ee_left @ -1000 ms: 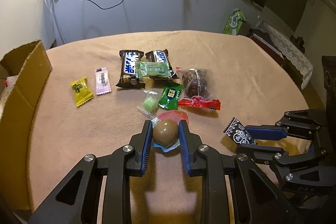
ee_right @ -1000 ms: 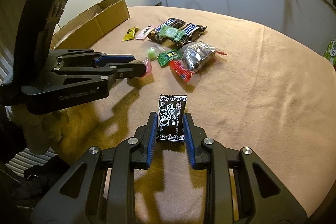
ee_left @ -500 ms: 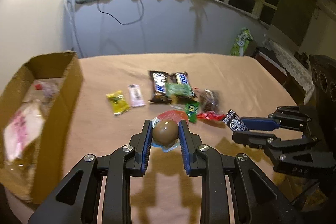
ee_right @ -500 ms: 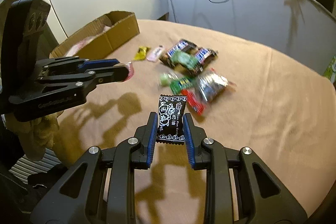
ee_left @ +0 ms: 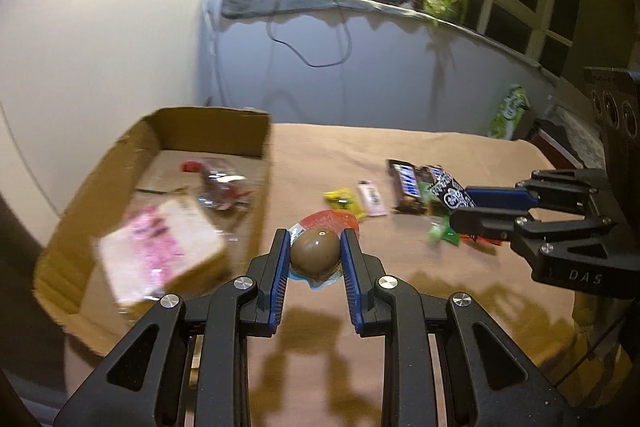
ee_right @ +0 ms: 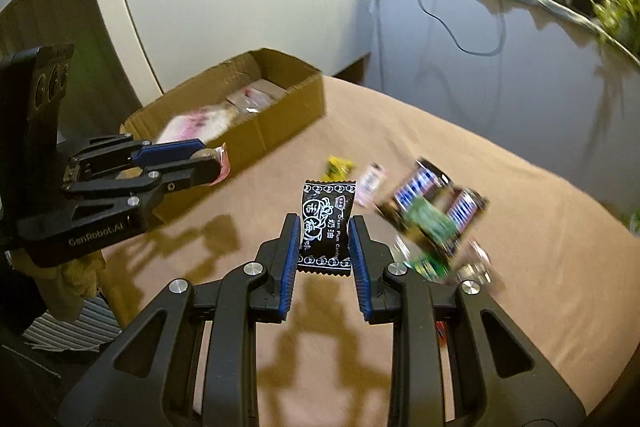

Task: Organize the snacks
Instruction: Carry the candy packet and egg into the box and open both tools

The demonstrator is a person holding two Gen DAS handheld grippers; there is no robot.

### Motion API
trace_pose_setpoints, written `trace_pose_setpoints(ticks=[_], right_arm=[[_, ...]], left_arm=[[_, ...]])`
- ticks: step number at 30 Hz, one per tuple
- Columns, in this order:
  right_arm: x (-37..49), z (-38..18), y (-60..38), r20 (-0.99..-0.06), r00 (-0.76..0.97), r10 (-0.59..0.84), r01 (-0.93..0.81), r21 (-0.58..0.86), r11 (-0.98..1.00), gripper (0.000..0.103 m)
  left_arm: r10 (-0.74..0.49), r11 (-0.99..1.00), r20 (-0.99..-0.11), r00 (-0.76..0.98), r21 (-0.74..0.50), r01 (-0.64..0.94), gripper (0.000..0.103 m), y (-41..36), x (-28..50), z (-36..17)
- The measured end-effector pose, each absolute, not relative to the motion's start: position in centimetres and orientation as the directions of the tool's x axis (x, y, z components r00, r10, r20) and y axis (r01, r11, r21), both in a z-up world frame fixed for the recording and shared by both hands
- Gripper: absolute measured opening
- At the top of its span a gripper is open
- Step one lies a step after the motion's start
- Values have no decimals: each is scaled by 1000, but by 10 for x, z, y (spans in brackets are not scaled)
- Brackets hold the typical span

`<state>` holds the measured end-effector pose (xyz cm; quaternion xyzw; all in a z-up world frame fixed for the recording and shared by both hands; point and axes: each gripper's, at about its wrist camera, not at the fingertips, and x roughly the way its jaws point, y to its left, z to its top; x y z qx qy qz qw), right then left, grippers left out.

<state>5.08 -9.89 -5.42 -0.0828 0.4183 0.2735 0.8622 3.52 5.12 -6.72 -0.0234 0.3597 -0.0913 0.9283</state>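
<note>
1. Left wrist view: the left gripper (ee_left: 314, 254) is clamped on a brown egg-shaped sweet (ee_left: 315, 253), its red and blue wrapper sticking out past the two blue pads; it is held above the tan tablecloth (ee_left: 320, 151), just beside the cardboard box (ee_left: 212, 129).
2. Inside the box lie a pink-and-white packet (ee_left: 160, 247) and a clear bag with a red end (ee_left: 218, 183).
3. Beyond the fingers, loose on the cloth, are a yellow sweet (ee_left: 340, 199), a pale pink sweet (ee_left: 371, 197) just beside it, and dark chocolate bars (ee_left: 406, 185) further right; green packets (ee_left: 442, 233) near them are blurred.
4. The right gripper (ee_left: 454, 201) enters from the right, closed on a black sweet packet (ee_left: 450, 191) above the pile.
5. Right wrist view: the right gripper (ee_right: 324, 239) grips the black sweet packet (ee_right: 326, 227) upright between its pads, in the air over the cloth (ee_right: 400, 131).
6. The left gripper (ee_right: 216, 163) sits at the left, holding its sweet next to the near wall of the box (ee_right: 280, 123).
7. Right of the fingers, the chocolate bars (ee_right: 432, 199) and a green packet (ee_right: 430, 219) are blurred; the yellow sweet (ee_right: 339, 165) and pink sweet (ee_right: 370, 181) lie behind the black packet.
</note>
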Motion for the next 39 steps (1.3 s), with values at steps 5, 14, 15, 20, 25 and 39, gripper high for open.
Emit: trace_pose_setpoints(ticks=[5,14,15,20,25,39], right_arm=[[69,-51,-66,-760,482,436,-589,87,803,26],[101,-46,-13,-750,445,490,-658,97,747,26],[106,-46,-6,-750,440,494,-664,99,741,26],[122,-50,16,-753,415,511,-686,110,719,26],[133,-57,38,-764,391,513,-703,112,702,26],[149,-63,56,-766,369,527,-706,138,695,26]], left_arm=[[-131,991,-658,741,-91,94,24,76,34,-66],[-61,997,-646,761,-74,17,24,109,37,-66],[-55,997,-646,761,-73,10,24,112,37,-66],[-37,998,-648,761,-69,-10,24,123,38,-68],[-29,997,-648,761,-71,-23,24,130,38,-70],[-8,997,-644,765,-67,-45,30,135,37,-69]])
